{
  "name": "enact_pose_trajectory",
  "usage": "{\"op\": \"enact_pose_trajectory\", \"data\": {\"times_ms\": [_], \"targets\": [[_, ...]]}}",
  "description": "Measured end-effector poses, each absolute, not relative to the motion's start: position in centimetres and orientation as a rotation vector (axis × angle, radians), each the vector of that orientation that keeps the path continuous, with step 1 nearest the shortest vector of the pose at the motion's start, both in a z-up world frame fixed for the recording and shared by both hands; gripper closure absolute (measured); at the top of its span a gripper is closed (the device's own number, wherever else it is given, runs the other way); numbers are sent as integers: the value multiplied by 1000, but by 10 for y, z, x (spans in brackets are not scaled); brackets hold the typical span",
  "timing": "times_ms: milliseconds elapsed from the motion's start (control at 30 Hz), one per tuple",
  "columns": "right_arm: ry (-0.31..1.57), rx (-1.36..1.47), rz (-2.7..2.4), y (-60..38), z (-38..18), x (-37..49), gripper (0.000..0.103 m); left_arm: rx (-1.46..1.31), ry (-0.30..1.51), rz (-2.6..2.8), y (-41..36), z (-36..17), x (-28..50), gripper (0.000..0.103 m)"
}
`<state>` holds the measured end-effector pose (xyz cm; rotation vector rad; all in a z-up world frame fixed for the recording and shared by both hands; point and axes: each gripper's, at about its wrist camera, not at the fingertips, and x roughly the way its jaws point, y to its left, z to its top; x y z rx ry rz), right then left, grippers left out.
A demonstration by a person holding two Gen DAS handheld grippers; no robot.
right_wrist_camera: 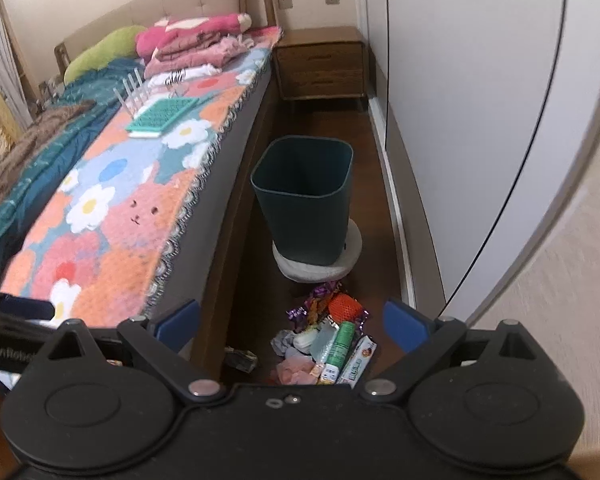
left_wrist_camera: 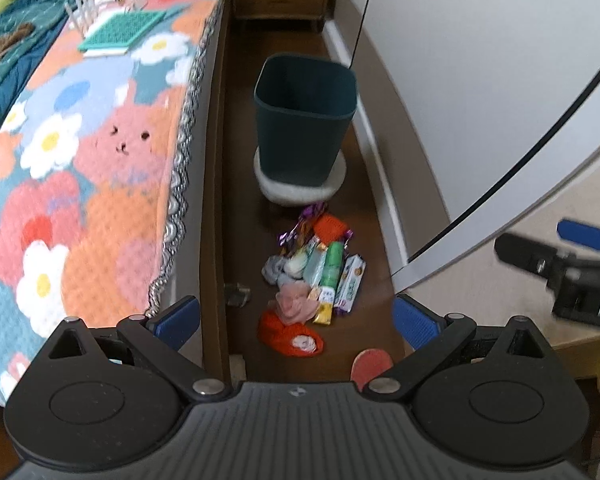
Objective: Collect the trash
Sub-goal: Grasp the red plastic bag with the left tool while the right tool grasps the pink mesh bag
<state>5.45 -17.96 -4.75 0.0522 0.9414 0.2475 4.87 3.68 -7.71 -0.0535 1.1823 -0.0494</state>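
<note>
**Left wrist view**
- The left gripper (left_wrist_camera: 296,318) is spread wide and holds nothing; it hangs well above the trash (left_wrist_camera: 314,276), which lies in a tight heap on the floor (left_wrist_camera: 248,184) between the bed (left_wrist_camera: 100,160) and the wall (left_wrist_camera: 480,80).
- The heap is packed: a green tube (left_wrist_camera: 331,270), a white wrapper (left_wrist_camera: 352,284), a pink wad (left_wrist_camera: 296,306) and an orange piece (left_wrist_camera: 290,334) touch or overlap. A wide closing could catch two things and drop one on the way.
- The bin (left_wrist_camera: 306,120) stands on a round white pad (left_wrist_camera: 300,184) just beyond the heap. A knock on its rim could tip it off the pad.
- The right gripper (left_wrist_camera: 560,264) sits at the right edge of this view; I cannot tell its opening here. Both going for the heap in this narrow gap could collide.

**Right wrist view**
- The right gripper (right_wrist_camera: 294,322) is also wide and empty, high over the near end of the heap.
- Its own body hides the nearest trash, so a reach could miss the lowest pieces.
- The purple foil wrappers (right_wrist_camera: 320,300) by the pad look thin and flat; the pads may slide over them.
- A dark scrap (right_wrist_camera: 240,358) lies apart by the bed frame and could be overlooked.
</note>
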Motion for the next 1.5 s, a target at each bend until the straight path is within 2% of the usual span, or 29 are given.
{"op": "enact_pose_trajectory", "data": {"times_ms": [200,367,567,733,867,1100,1367,1500], "targets": [[972,-20,289,-188,-100,116,5,-112,1287,62,22,-128,71,0],[1003,-71,290,-184,-160,162,6,-106,1336,96,13,-191,96,0],[1084,-109,368,-171,-259,184,9,-99,1422,64,11,-302,113,0],[1197,-102,386,-160,-364,190,17,-142,1518,102,21,-418,111,0],[1264,-110,377,-160,-444,187,21,-220,1567,175,33,-502,109,1],[1313,-128,384,-170,-558,194,26,-286,1592,279,49,-623,124,1],[1290,-194,684,-120,-621,209,27,-202,1580,275,46,-703,149,1],[1307,-209,795,-85,-648,219,24,-203,1590,284,53,-732,152,1]]}}
